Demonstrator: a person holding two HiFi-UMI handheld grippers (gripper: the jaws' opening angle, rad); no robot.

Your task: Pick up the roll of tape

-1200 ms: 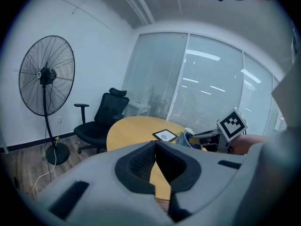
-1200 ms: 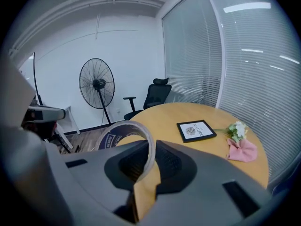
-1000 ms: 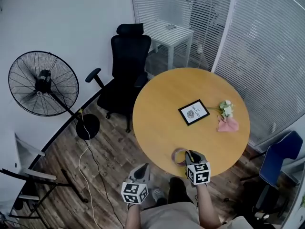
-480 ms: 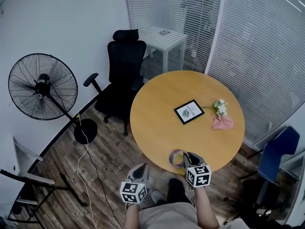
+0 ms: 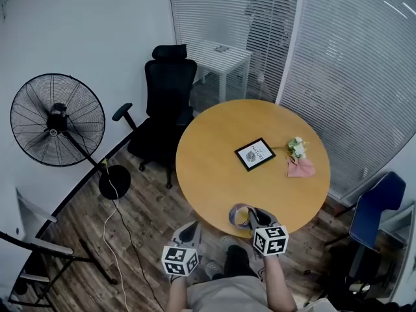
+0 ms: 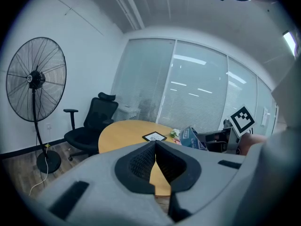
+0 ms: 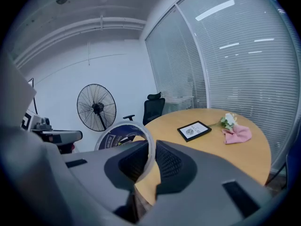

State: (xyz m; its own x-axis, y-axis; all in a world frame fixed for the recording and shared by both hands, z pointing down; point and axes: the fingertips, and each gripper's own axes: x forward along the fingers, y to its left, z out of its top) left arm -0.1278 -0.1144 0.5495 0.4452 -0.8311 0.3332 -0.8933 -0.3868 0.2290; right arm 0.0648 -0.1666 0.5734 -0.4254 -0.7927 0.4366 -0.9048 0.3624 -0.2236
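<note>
The roll of tape (image 5: 238,214) is a thin clear ring with a blue printed core. It hangs just above the near edge of the round wooden table (image 5: 214,142). My right gripper (image 5: 254,218) is shut on the ring's wall, and in the right gripper view the roll (image 7: 121,134) stands upright between the two dark pads. My left gripper (image 5: 190,233) is shut and empty, left of the right one, off the table over the floor. From the left gripper view (image 6: 155,149) the roll (image 6: 191,138) shows at the right.
On the table lie a black picture frame (image 5: 254,154), a small white flower (image 5: 296,147) and a pink cloth (image 5: 301,168). A black office chair (image 5: 162,106) stands at the table's far left and a pedestal fan (image 5: 57,120) further left. A blue chair (image 5: 377,208) is at the right.
My right gripper has lifted a little with the roll still held. The left gripper has hardly moved. The head view has shifted slightly.
</note>
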